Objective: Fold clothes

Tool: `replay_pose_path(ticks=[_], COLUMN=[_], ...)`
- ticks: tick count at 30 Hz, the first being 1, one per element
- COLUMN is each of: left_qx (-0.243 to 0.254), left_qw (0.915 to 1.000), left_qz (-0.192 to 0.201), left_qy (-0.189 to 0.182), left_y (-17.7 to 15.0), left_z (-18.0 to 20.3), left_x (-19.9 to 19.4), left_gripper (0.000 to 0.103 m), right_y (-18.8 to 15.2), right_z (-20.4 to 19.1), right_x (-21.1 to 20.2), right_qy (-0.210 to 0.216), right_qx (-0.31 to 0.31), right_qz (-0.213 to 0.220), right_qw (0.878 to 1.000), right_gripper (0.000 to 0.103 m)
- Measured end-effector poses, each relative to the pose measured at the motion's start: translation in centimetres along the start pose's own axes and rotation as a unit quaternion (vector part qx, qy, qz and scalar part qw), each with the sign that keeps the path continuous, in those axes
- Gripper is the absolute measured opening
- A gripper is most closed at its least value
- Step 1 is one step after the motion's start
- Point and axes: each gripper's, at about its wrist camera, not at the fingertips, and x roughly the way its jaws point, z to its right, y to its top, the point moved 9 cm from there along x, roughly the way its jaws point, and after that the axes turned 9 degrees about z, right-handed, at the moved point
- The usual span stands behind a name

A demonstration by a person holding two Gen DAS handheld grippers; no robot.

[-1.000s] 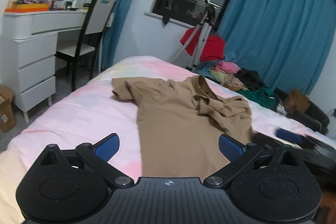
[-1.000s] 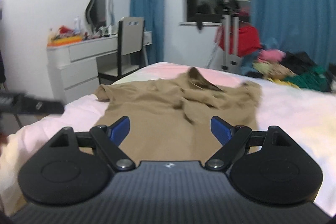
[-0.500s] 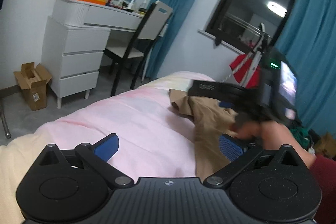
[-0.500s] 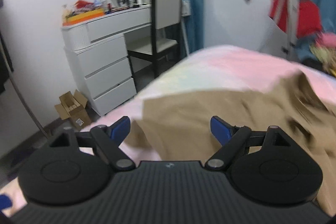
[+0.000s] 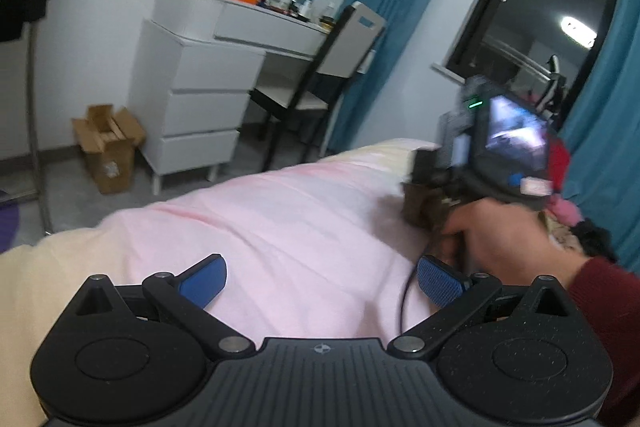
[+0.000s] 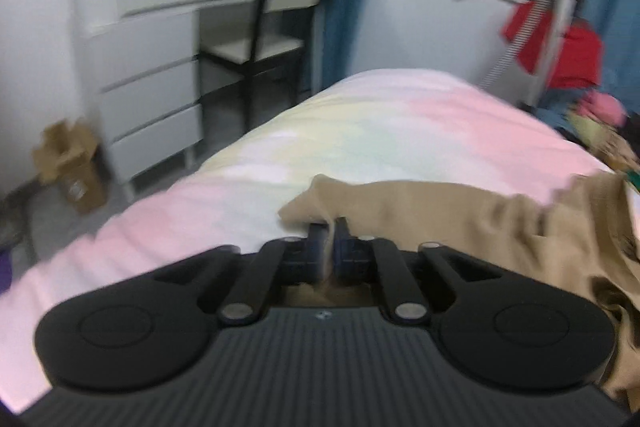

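Shirt (image 6: 460, 211): tan, lying on the bed (image 6: 360, 131), in the lower right of the right wrist view. Long axis runs left to right across that frame; a sleeve or corner tip points left, ending near frame centre, the bulk crumpled toward the right edge (motion blur, fine folds not readable). In the left wrist view only a small tan piece (image 5: 424, 203) shows at mid-right, mostly behind the other tool.

Right gripper (image 6: 329, 247): jaws drawn nearly together with tan cloth pinched between them, right at the shirt's left tip. Tool sits low over the bed, aimed toward the far end and the window.

Right hand (image 5: 500, 231) (seen from the left wrist view): wrapped round the handle at mid-right, knuckles to the left, dark red cuff at the lower right edge, lit screen above the fist.

Left gripper (image 5: 322, 281): jaws wide apart, nothing between them, over bare pink bedding at lower centre, well left of the shirt. It faces the upper-left corner of the room.

Background: white dresser (image 5: 192, 99) upper left, chair (image 5: 320, 67) beside it, cardboard box (image 5: 108, 147) on the floor at left, blue curtain (image 5: 384, 7) top centre.
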Motion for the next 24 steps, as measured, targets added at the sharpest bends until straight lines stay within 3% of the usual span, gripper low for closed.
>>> replay_pose_path(ticks=[7,12,14,18,21,23,24], left_qx=[-0.003,0.012,0.026,0.051,0.075,0.086,0.091], left_qw=[0.9997,0.9988,0.9980,0.9969,0.9954,0.9945,0.9940], left_qz=[0.024,0.038,0.044,0.034,0.026,0.023,0.021], left_qy=[-0.008,-0.027,-0.036,-0.050,-0.053,-0.055,-0.056], left_y=[0.8,0.8,0.7,-0.6,-1.6,-2.3,-2.6], left_z=[1.0,2.6,3.5,5.4,6.4,7.2,7.6], left_x=[-1.6,-2.7,-2.9,-2.7,-2.1,-1.9,-1.9], left_gripper=[0.103,0.103,0.103,0.103,0.103,0.103,0.103], right_y=[4.2,4.8,3.4,-2.1,-6.6,-8.5,-9.5], right_z=[9.8,19.6,23.9,30.8,34.3,35.4,35.9], right_x=[-7.0,-11.4,-12.2,-11.8,-11.3,-11.3,-11.3], right_qy=[-0.028,-0.044,-0.067,-0.113,-0.116,-0.106,-0.101], right_qx=[0.107,0.189,0.224,0.293,0.362,0.395,0.411], right_qz=[0.090,0.150,0.156,0.126,0.105,0.094,0.089], right_qw=[0.990,0.969,0.960,0.941,0.919,0.908,0.902], right_gripper=[0.008,0.008,0.008,0.009,0.012,0.024,0.044])
